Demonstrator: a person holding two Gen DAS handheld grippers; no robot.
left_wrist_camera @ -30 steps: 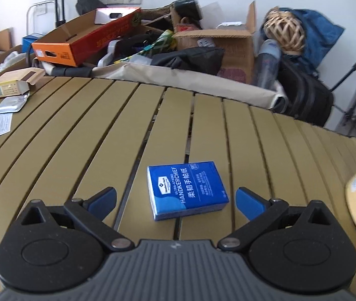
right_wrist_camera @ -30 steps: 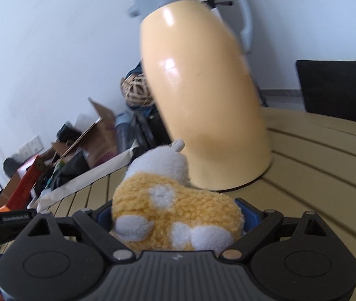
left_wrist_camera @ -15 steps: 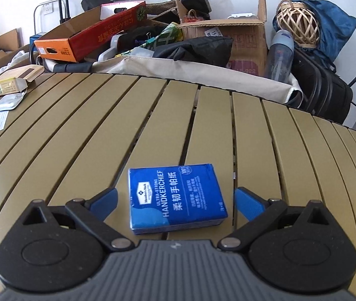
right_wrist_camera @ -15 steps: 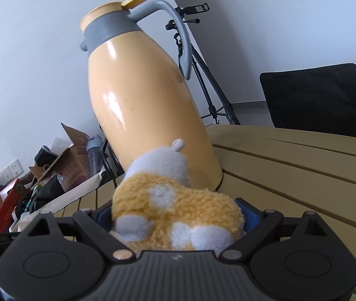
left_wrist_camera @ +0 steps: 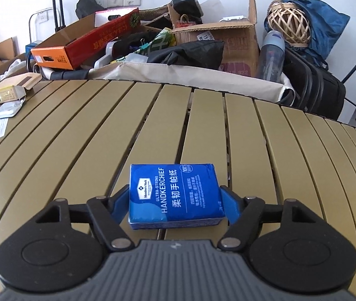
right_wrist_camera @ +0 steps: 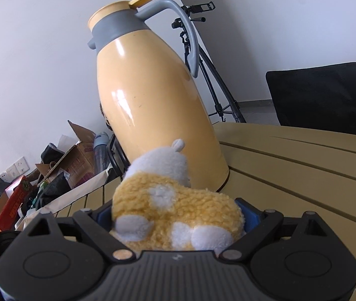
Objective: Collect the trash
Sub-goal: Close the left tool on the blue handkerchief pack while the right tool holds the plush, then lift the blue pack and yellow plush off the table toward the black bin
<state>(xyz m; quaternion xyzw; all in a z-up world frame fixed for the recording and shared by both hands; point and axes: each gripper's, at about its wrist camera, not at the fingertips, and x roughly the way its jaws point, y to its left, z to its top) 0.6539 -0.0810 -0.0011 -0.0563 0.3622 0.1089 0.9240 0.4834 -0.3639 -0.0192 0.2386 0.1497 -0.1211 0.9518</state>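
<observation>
**Now closing on the tissue pack**

Left gripper (left_wrist_camera: 175,204): jaws have just been closing, and the blue pads now sit against both short sides of the blue handkerchief pack (left_wrist_camera: 174,195). The pack lies flat on the slatted table (left_wrist_camera: 77,135), label up, close in front of the gripper body. Whether the squeeze is firm yet, I cannot tell.

Right gripper (right_wrist_camera: 175,215): jaws stand wide but filled, clamped around a yellow-and-white plush toy (right_wrist_camera: 175,215), just beside the tall yellow thermos jug (right_wrist_camera: 152,105).

Doing this step well, as I judge it:
- Finish the squeeze gently; a soft paper pack will buckle if crushed.
- Keep the pads low and centred on the sides so the pack does not pivot out.
- Lift straight up before travelling, clear of the slat gaps.

Orientation: the pack's long axis runs roughly left–right across the left wrist view, in line with the jaw closing direction and across the slats. Its printed text reads sideways, running away from the camera. The grip therefore spans the longer dimension.
</observation>
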